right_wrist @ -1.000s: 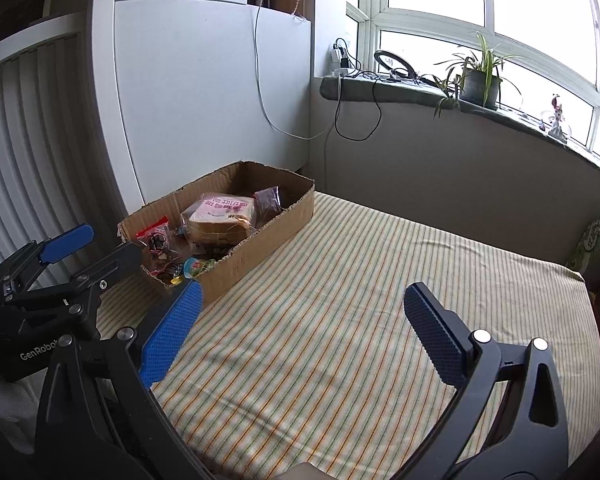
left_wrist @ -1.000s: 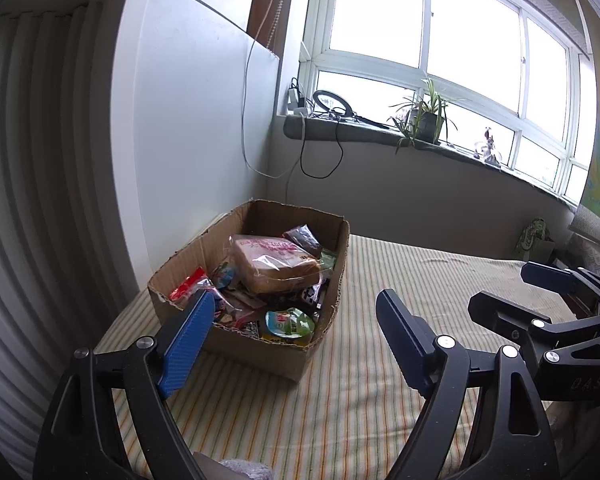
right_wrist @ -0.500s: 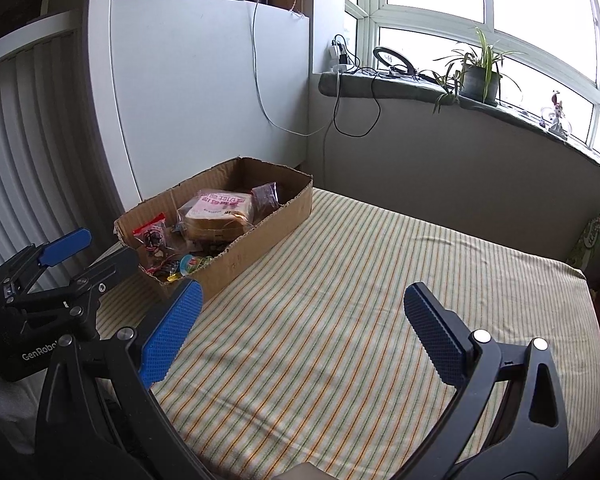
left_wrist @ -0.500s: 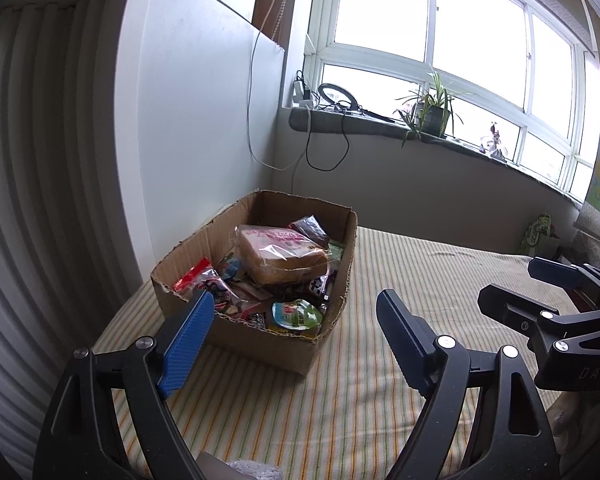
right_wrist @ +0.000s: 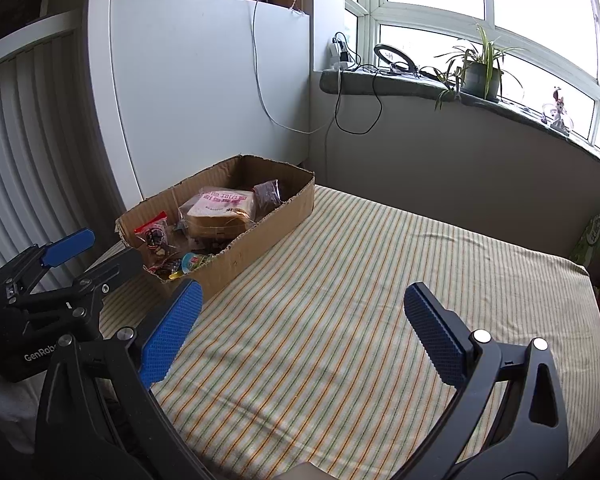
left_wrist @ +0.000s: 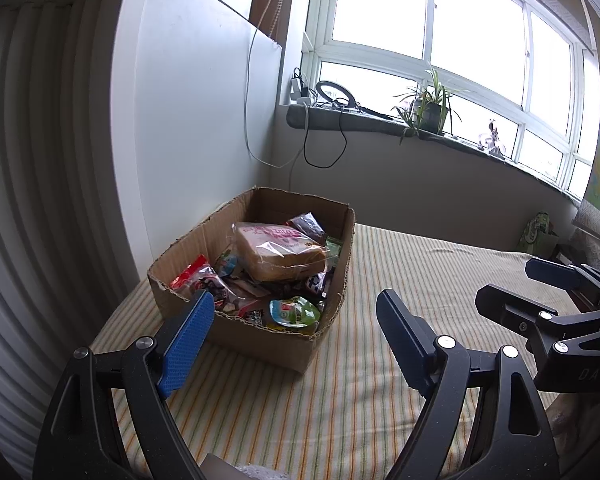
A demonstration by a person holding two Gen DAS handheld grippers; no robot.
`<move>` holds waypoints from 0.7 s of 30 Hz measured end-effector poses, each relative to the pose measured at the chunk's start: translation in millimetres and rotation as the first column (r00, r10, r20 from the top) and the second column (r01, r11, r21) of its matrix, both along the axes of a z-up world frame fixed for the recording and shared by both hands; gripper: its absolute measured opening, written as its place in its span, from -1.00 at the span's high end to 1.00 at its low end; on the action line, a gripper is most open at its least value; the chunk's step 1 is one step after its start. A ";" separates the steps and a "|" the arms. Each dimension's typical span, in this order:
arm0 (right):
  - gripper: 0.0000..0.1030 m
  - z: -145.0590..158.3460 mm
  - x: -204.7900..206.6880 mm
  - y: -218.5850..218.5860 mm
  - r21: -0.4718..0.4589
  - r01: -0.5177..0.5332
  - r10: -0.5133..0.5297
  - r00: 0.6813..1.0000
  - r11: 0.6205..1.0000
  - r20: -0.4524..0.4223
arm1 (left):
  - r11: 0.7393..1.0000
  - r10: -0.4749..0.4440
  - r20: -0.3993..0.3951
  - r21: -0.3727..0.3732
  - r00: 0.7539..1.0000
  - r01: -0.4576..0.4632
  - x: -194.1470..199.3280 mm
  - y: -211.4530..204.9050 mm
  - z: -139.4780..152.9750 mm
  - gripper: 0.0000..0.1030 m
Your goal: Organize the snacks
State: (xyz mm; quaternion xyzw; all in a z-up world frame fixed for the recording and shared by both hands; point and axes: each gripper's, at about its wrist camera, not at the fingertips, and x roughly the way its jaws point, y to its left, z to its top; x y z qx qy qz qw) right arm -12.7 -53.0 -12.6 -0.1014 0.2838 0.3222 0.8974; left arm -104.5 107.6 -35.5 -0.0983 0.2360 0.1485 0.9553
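A cardboard box (left_wrist: 284, 344) full of snacks stands on the striped tablecloth at the far left corner; it also shows in the right wrist view (right_wrist: 260, 240). In it lie a bagged loaf of bread (left_wrist: 280, 254), a red packet (left_wrist: 190, 276), a dark packet (left_wrist: 308, 226) and a green-lidded cup (left_wrist: 294, 312). My left gripper (left_wrist: 294, 340) is open and empty, just short of the box's near end. My right gripper (right_wrist: 300, 332) is open and empty over bare cloth, to the right of the box.
A white wall panel (right_wrist: 204, 92) and a ribbed radiator (left_wrist: 32, 200) stand left of the box. A windowsill (right_wrist: 440, 88) with a potted plant (right_wrist: 480, 72), a ring light and cables runs behind. The striped tablecloth (right_wrist: 380, 280) stretches to the right.
The left wrist view has tilted down and pulled back a little, so the box sits lower and slightly farther. The right gripper has barely moved. Both stay open.
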 end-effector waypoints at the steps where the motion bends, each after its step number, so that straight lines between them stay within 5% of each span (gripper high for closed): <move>1: -0.99 -0.6 0.2 0.2 -0.001 0.000 0.000 1.000 1.000 -0.002 | 1.000 0.000 -0.001 -0.001 1.000 0.000 0.2 -0.1 -0.3 -0.62; 21: -0.99 -4.7 1.4 -2.0 -0.003 0.006 -0.006 1.000 1.000 -0.019 | 1.000 0.007 -0.003 -0.003 1.000 -0.007 0.9 1.3 -1.2 -0.62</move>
